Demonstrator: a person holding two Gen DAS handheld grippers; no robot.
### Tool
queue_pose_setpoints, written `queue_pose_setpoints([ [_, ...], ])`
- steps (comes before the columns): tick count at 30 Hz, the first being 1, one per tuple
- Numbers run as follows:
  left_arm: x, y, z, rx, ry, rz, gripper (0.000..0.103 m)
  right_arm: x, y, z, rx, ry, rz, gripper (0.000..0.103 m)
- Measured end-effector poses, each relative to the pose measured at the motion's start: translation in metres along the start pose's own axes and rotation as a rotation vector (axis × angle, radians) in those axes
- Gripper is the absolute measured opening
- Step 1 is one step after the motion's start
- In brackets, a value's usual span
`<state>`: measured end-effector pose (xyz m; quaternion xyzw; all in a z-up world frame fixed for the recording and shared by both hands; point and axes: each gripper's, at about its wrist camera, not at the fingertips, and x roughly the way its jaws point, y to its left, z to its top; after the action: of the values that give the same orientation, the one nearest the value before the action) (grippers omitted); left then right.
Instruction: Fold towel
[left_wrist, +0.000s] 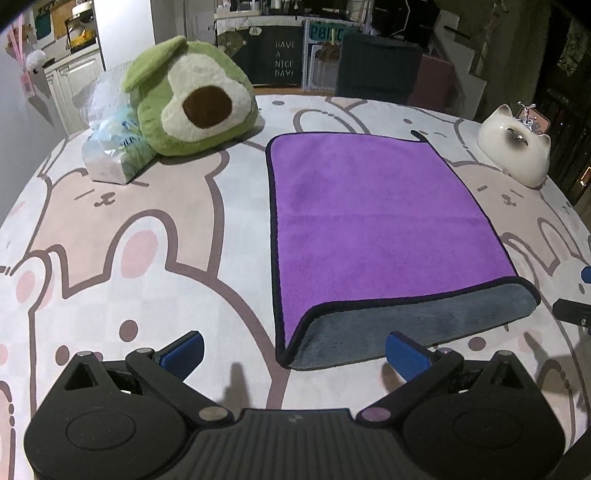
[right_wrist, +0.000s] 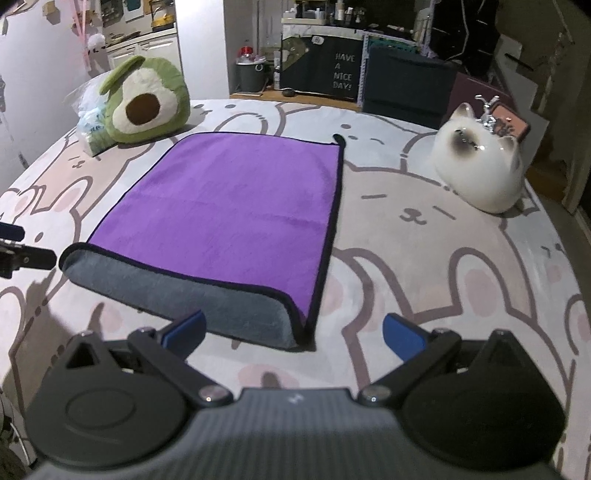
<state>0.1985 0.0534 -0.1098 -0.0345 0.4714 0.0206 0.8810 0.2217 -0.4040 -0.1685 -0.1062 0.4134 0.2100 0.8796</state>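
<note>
A purple towel (left_wrist: 373, 210) with a black hem lies flat on the bunny-print cloth, its near edge turned over to show the grey underside (left_wrist: 406, 328). It also shows in the right wrist view (right_wrist: 229, 210), grey fold (right_wrist: 192, 295) at the front. My left gripper (left_wrist: 295, 354) is open and empty, just before the towel's near left corner. My right gripper (right_wrist: 295, 336) is open and empty, just before the near right corner. The right gripper's tip shows at the left wrist view's right edge (left_wrist: 572, 310); the left gripper's tip shows at the right wrist view's left edge (right_wrist: 22, 254).
A green avocado plush (left_wrist: 192, 99) and a clear plastic bag (left_wrist: 110, 147) sit at the far left. A white cat-shaped ceramic (right_wrist: 480, 173) sits at the far right. The bunny-print surface (left_wrist: 147, 240) ends at a far edge before dark furniture.
</note>
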Motion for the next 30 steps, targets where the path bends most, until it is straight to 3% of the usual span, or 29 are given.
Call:
queue_pose_setpoints([
  [8,0.008,0.012,0.000,-0.044,-0.037,-0.093,0.101,0.018,0.000,0.001,-0.011,-0.015,0.050,0.103],
  [14,0.015,0.014,-0.001,-0.022,-0.016,-0.132,0.093,0.026,-0.009,0.002,0.017,-0.027,0.119,0.103],
  [17,0.018,0.016,-0.001,-0.016,0.003,-0.163,0.087,0.031,-0.012,0.002,-0.020,-0.030,0.201,0.103],
  [18,0.018,0.016,-0.002,-0.010,0.001,-0.179,0.082,0.033,-0.013,0.002,-0.018,-0.024,0.217,0.103],
  [22,0.016,0.017,-0.003,0.019,-0.030,-0.257,0.079,0.038,-0.018,0.002,-0.008,-0.010,0.263,0.102],
  [25,0.017,0.017,-0.002,0.024,-0.029,-0.264,0.078,0.039,-0.023,0.004,0.038,0.015,0.285,0.090],
  [27,0.019,0.018,-0.002,0.030,-0.020,-0.264,0.078,0.043,-0.027,0.006,0.064,0.044,0.292,0.073],
  [29,0.022,0.018,0.000,0.043,-0.006,-0.264,0.078,0.046,-0.029,0.006,0.075,0.064,0.283,0.065],
  [30,0.023,0.019,0.000,0.047,0.002,-0.265,0.073,0.048,-0.029,0.007,0.075,0.070,0.283,0.061],
])
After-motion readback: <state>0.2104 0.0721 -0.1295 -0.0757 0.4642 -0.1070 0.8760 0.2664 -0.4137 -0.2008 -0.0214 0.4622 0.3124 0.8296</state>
